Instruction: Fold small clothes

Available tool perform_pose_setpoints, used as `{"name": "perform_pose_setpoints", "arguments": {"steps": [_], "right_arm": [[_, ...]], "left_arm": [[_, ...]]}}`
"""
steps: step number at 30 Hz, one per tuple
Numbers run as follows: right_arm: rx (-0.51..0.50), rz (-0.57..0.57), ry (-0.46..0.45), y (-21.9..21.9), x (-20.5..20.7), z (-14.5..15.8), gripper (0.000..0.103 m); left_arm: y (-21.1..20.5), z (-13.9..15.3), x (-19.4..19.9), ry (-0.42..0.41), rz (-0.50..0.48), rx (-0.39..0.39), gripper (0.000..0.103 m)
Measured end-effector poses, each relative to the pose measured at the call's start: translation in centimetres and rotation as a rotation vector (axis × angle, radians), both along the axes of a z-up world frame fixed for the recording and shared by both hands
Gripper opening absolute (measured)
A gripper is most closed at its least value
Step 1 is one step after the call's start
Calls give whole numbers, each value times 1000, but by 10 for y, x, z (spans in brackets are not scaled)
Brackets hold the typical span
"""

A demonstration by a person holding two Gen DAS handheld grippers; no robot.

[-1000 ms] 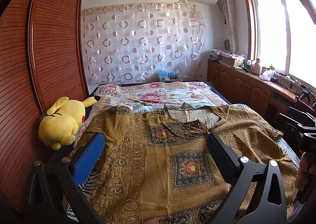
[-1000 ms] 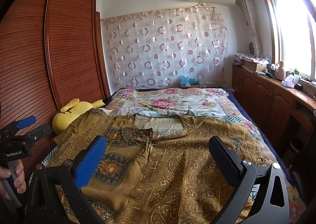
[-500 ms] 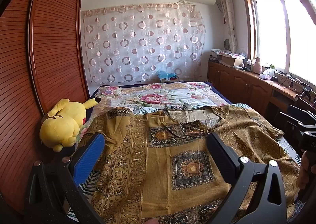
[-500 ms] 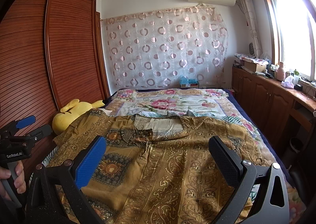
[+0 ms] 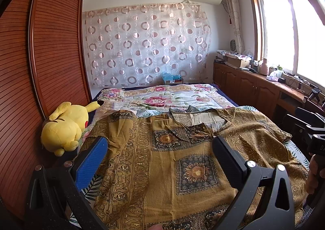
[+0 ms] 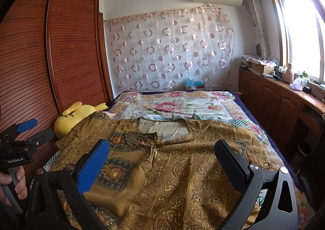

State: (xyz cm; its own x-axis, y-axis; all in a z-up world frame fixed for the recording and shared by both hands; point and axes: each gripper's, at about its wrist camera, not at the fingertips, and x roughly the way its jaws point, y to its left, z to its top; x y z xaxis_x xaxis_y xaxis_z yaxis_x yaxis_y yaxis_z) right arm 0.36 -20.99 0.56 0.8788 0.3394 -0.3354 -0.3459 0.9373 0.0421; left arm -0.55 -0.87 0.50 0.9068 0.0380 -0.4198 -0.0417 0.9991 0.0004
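Mustard-gold patterned garment spread flat and unfolded on the bed, neckline toward the far end

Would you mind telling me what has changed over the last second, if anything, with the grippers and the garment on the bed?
Almost nothing. The left gripper has drifted very slightly, so the yellow plush toy sits a touch higher in its view. Nothing was grasped or released. The right gripper is open as before, and the brown patterned garment lies spread on the bed, unmoved.

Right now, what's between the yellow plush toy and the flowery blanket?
A sleeve of the brown patterned shirt pokes between the yellow plush toy and the flowery blanket, clearest in the right wrist view.
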Motion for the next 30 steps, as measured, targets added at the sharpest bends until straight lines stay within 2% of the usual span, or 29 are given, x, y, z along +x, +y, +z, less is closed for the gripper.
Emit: {"name": "perform_pose_setpoints", "arguments": {"steps": [21, 30], "right_arm": [[1, 4, 1, 1, 0, -1, 103], [-10, 49, 33, 5, 7, -12, 103]], "left_arm": [[-3, -1, 0, -2, 0, 3, 103], [7, -9, 4, 37, 13, -13, 103]]}}
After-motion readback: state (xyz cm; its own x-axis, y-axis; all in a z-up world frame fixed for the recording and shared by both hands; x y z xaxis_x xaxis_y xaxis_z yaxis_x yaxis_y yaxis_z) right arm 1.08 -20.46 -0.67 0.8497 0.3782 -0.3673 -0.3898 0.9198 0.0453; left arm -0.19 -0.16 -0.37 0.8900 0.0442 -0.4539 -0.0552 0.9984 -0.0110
